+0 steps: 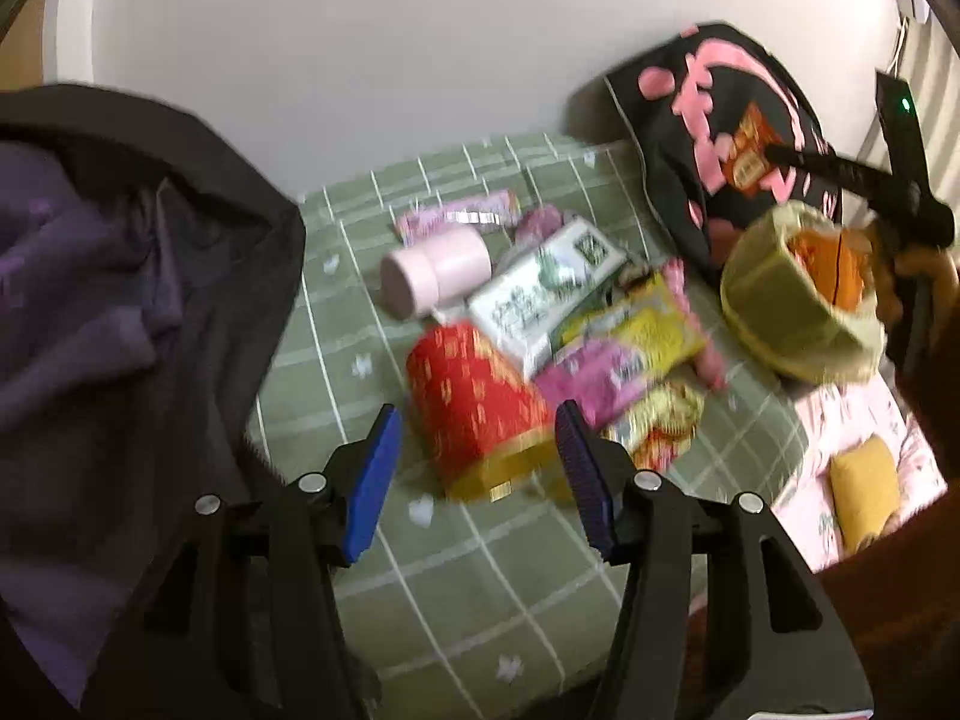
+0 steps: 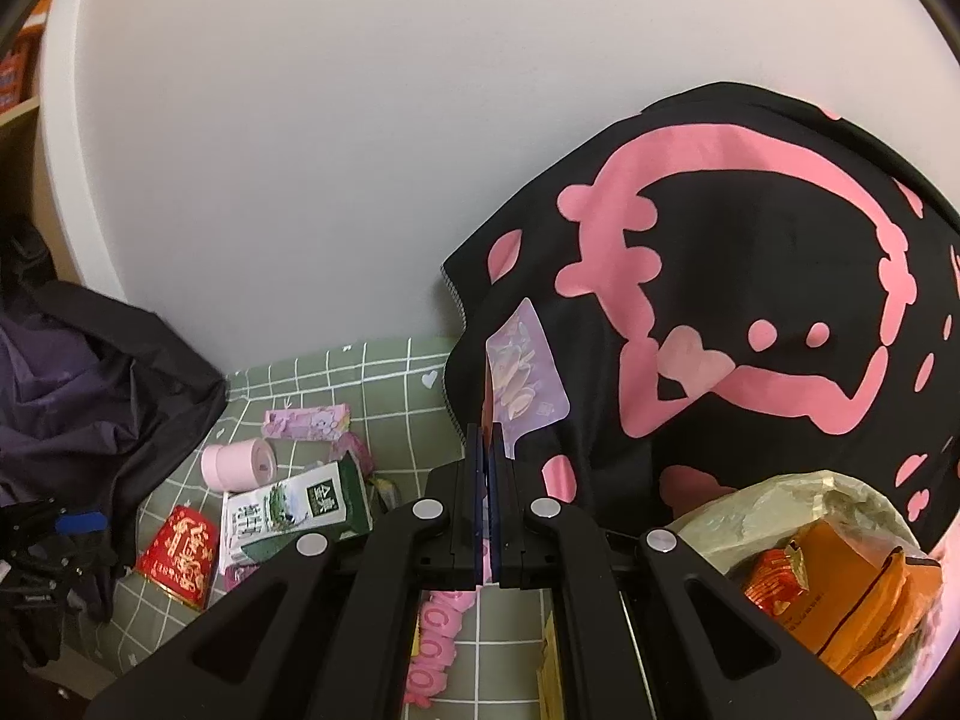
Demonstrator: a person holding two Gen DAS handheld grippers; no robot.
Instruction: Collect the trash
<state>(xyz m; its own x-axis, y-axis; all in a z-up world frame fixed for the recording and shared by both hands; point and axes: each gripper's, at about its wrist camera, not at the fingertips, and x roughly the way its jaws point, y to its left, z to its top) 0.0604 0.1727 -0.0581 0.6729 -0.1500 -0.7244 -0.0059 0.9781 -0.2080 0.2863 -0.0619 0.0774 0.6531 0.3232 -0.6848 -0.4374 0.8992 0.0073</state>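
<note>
While my left gripper (image 1: pixel 477 474) is hanging wide open over one red can (image 1: pixel 474 414) mid-bedspread (image 1: pixel 468 588), my right gripper (image 2: pixel 487 450) is pinching one lilac wrapper (image 2: pixel 528 369) beside one trash bag (image 2: pixel 780 516); one milk carton (image 2: pixel 294 510) and one pink jar (image 2: pixel 237 465) are lying nearer the wall edge.

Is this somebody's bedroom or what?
Probably a bedroom: a green checked bedsheet strewn with snack wrappers, a black-and-pink pillow against the plain white wall, and dark purple clothing heaped alongside.
</note>
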